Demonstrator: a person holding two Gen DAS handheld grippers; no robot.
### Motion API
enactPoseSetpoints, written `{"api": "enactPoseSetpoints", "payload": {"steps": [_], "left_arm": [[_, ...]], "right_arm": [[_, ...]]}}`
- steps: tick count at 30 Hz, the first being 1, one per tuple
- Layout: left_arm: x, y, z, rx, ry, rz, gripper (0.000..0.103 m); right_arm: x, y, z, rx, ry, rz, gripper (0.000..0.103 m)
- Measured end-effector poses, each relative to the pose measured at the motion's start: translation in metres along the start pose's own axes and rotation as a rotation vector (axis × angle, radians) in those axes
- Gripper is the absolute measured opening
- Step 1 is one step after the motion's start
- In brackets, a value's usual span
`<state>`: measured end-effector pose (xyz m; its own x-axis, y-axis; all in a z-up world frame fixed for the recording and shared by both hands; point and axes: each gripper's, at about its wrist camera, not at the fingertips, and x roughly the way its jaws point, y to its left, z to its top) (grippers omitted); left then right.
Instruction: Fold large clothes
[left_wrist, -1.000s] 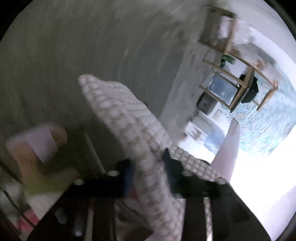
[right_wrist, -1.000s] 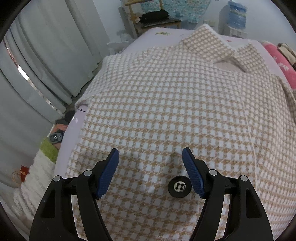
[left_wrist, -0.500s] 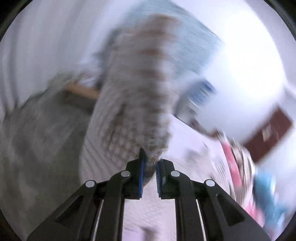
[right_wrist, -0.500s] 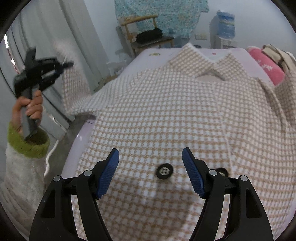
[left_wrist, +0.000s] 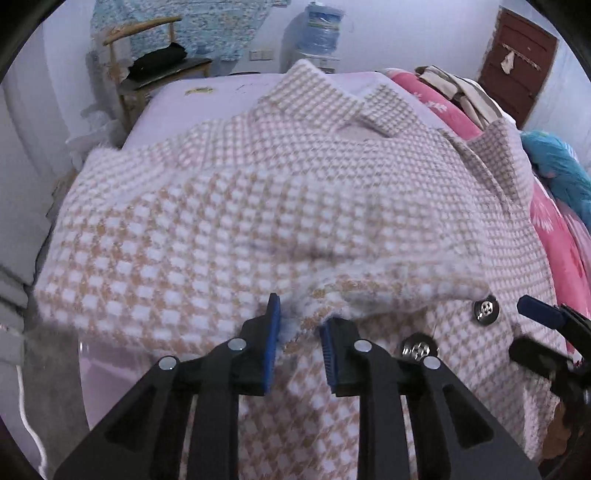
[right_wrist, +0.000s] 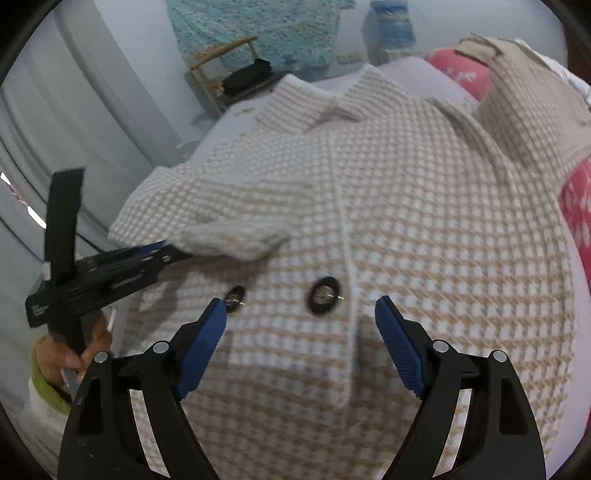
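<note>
A beige and white houndstooth coat (left_wrist: 288, 206) lies spread on a lilac bed (left_wrist: 207, 99), collar at the far end. Its left sleeve (left_wrist: 177, 254) is folded across the front. My left gripper (left_wrist: 297, 325) hovers at the sleeve cuff with its jaws slightly apart, the cuff edge between them. In the right wrist view the left gripper (right_wrist: 162, 254) sits at the cuff (right_wrist: 236, 240). My right gripper (right_wrist: 299, 321) is open and empty above the coat front (right_wrist: 424, 258), near two black buttons (right_wrist: 323, 295).
A wooden chair (left_wrist: 155, 62) with dark clothes stands beyond the bed's far left corner. A water dispenser (left_wrist: 319, 33) stands at the back wall. Pink bedding (left_wrist: 554, 229) and a blue cloth (left_wrist: 557, 162) lie along the right side. Grey curtains (right_wrist: 55, 110) hang at the left.
My left gripper swung the sleeve from the bed's left side over onto the coat front and its jaws have parted. My right gripper moved slightly right along the buttons.
</note>
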<state>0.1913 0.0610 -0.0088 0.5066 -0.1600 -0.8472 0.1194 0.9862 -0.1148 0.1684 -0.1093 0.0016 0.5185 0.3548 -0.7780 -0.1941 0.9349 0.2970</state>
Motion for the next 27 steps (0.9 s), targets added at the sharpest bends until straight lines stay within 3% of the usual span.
{"api": "enactPoseSetpoints", "payload": {"steps": [4, 9, 11, 12, 13, 15, 18, 27], "left_arm": [[-0.003, 0.011, -0.011, -0.022, 0.006, 0.004, 0.023], [0.004, -0.008, -0.013, 0.069, 0.020, 0.092, 0.029], [0.009, -0.020, -0.017, 0.136, 0.020, 0.111, 0.043], [0.009, -0.023, -0.019, 0.155, 0.014, 0.115, 0.055], [0.009, -0.027, -0.022, 0.175, 0.008, 0.111, 0.079], [0.010, -0.036, -0.029, 0.211, -0.003, 0.083, 0.097], [0.011, -0.042, -0.034, 0.247, -0.022, 0.130, 0.097], [-0.054, -0.023, -0.037, 0.173, -0.196, 0.047, 0.097]], "right_arm": [[0.011, -0.008, -0.002, 0.005, 0.027, -0.003, 0.082], [0.020, -0.010, -0.005, -0.002, 0.043, 0.007, 0.087], [0.020, -0.011, -0.008, 0.000, 0.043, 0.012, 0.088], [0.020, -0.012, -0.010, 0.004, 0.043, 0.018, 0.088], [0.019, -0.014, -0.010, 0.006, 0.043, 0.022, 0.088], [0.018, -0.016, -0.010, 0.009, 0.044, 0.028, 0.088], [0.017, -0.018, -0.010, 0.008, 0.048, 0.031, 0.088], [0.016, -0.024, -0.009, 0.016, 0.052, 0.053, 0.089]]}}
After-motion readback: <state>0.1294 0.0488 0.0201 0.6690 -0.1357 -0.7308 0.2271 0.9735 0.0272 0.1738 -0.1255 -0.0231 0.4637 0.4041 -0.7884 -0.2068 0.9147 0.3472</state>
